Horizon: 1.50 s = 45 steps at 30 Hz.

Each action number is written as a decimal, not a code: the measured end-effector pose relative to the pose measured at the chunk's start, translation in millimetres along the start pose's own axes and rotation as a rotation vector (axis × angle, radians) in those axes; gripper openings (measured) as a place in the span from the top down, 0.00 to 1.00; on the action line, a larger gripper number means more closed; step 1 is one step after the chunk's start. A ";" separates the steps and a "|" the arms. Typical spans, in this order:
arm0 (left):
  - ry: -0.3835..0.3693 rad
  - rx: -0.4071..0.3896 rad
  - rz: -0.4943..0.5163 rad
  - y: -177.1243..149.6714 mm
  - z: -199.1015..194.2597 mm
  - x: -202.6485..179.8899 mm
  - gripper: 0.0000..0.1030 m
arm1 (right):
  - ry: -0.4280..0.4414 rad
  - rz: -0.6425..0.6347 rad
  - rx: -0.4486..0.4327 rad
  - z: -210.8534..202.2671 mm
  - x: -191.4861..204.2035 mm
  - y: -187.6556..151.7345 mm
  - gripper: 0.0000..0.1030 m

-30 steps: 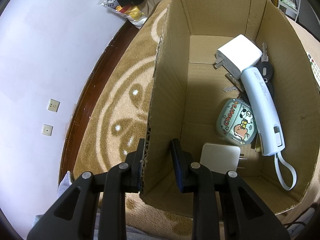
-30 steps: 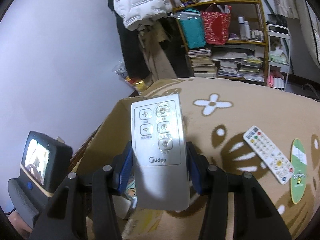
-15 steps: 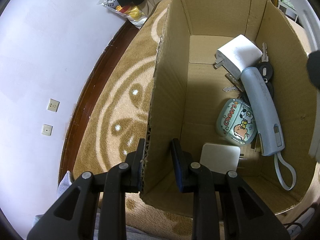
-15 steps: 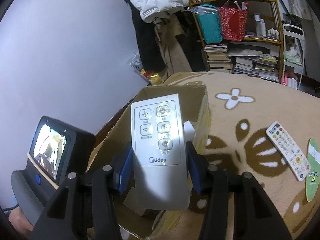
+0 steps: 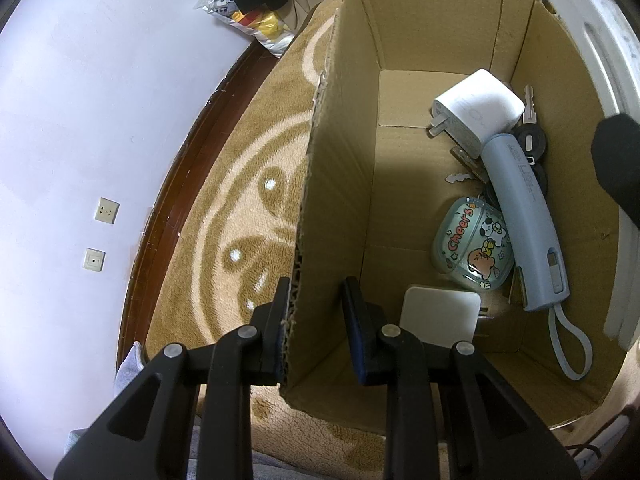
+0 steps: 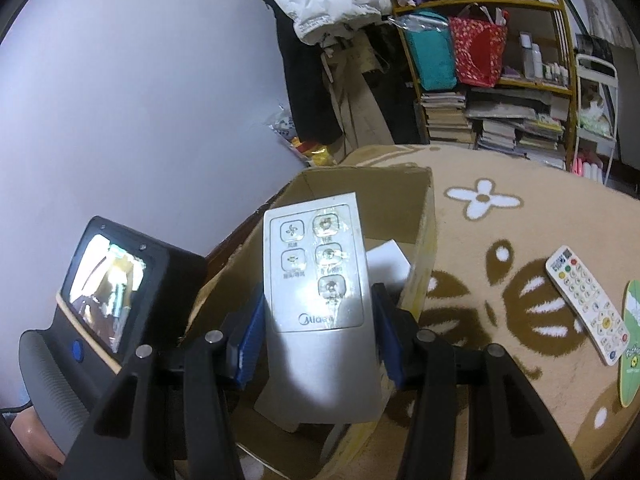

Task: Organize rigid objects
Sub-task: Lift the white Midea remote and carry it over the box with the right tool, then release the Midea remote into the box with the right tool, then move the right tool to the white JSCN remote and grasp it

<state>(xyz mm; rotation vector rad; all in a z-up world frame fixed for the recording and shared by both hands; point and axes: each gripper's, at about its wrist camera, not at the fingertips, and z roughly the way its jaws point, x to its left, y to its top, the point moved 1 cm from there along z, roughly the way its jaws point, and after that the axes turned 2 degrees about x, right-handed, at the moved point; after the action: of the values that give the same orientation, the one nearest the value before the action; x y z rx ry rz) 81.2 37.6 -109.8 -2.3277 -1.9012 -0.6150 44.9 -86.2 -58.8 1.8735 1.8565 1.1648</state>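
My right gripper is shut on a silver-white Midea remote, held above the near end of an open cardboard box. In the left wrist view the remote and a black finger come in over the box's right wall. The box holds a white charger, keys, a pale blue stick device, a cartoon case and a flat white adapter. My left gripper straddles the box's left wall, outer finger against it, a gap at the inner finger.
The box stands on a tan patterned carpet. A white remote and a green oval card lie on the carpet to the right. The wall and a dark wooden baseboard run along the left. Shelves with books stand behind.
My right gripper has carried the remote from beside the box to above it, so the remote now shows at the right edge of the left wrist view. The left gripper has not moved.
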 end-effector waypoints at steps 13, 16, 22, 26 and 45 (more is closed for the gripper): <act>0.001 0.007 0.006 -1.0 2.7 1.2 0.76 | -0.026 -0.024 -0.056 -13.5 -5.5 5.7 0.36; 0.000 0.009 0.002 -0.5 3.5 1.4 0.76 | -0.060 -0.015 -0.068 -15.9 -14.5 9.1 0.21; 0.003 0.009 0.005 -0.4 3.7 -0.3 0.76 | -0.161 0.024 -0.092 -22.3 -45.6 14.3 0.03; 0.003 0.010 0.004 -0.1 3.4 -0.4 0.76 | -0.222 0.075 -0.103 -25.4 -70.4 15.3 0.00; 0.005 0.009 0.006 0.0 2.7 -0.3 0.76 | -0.463 0.166 -0.006 -2.4 -178.3 6.7 0.00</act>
<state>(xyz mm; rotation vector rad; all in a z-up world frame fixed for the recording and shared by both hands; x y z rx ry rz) 81.8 38.1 -112.4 -2.3235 -1.8897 -0.6099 72.4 -253.1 -115.5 2.1043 1.4652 0.6929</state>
